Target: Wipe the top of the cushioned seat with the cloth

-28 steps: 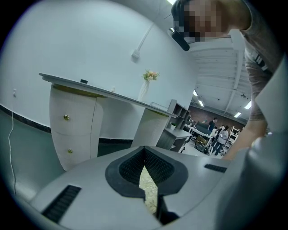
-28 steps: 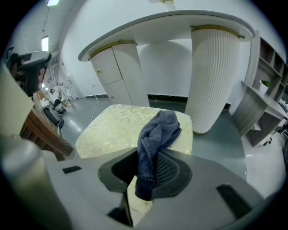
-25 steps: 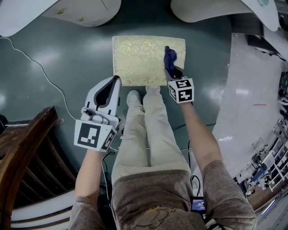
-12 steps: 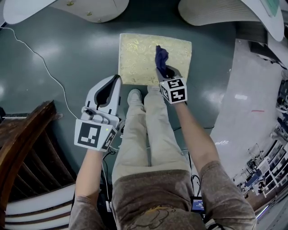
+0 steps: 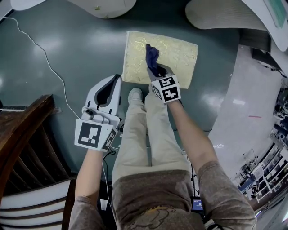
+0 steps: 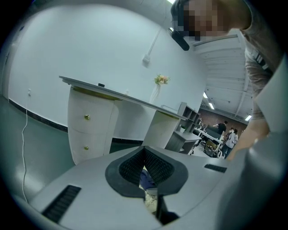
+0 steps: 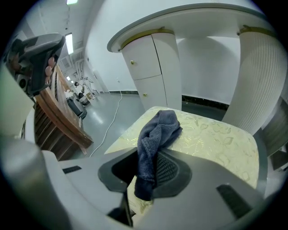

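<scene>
The cushioned seat [image 5: 180, 54] is a pale yellow patterned square on the floor ahead of the person's feet; it also fills the middle of the right gripper view [image 7: 216, 139]. A dark blue cloth [image 5: 151, 57] lies bunched on the seat's left half, and my right gripper [image 5: 154, 71] is shut on it. In the right gripper view the cloth [image 7: 155, 134] trails forward from between the jaws onto the cushion. My left gripper [image 5: 108, 92] hangs shut and empty to the left of the seat, off the cushion, above the floor.
White cabinets [image 5: 101, 5] and a curved white desk [image 5: 216, 13] stand beyond the seat. A dark wooden chair back [image 5: 22, 134] is at the left. A white cable [image 5: 42, 63] runs across the grey-green floor. The person's shoes [image 5: 134, 95] touch the seat's near edge.
My right gripper has dragged the cloth leftward across the seat, from the right part to the left half. The left gripper has stayed where it was.
</scene>
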The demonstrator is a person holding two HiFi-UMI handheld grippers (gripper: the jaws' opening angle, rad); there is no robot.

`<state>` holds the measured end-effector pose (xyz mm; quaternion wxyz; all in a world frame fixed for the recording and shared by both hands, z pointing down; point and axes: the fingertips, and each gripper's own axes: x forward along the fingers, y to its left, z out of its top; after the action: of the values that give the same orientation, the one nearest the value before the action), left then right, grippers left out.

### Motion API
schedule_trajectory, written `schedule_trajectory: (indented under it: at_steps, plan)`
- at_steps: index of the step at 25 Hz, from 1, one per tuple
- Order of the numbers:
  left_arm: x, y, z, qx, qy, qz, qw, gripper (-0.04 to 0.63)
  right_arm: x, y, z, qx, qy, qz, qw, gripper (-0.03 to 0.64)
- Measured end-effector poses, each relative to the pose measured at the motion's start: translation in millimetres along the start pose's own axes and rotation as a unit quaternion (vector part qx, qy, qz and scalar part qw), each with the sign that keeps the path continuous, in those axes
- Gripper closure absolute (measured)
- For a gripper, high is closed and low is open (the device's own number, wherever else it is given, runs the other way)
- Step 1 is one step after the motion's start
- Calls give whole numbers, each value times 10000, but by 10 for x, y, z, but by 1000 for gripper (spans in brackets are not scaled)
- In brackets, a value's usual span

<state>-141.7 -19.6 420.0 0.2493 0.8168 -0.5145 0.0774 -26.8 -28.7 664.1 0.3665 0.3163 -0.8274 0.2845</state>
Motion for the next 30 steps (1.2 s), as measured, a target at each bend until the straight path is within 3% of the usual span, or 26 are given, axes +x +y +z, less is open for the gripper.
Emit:
schedule_trajectory:
  at_steps: [15, 21, 30]
  plan:
    - [-155, 202, -27, -116, -46, 289, 9995, 580, 284, 513, 231, -331, 35, 616, 9975, 525]
    - [-189, 232, -37, -115, -51, 274, 9995, 580, 240, 718, 353, -441, -196, 852, 9952, 523]
    - [-91, 35, 7, 0, -15, -9, 10000, 580, -289, 486, 470, -258, -812, 463, 9953, 523]
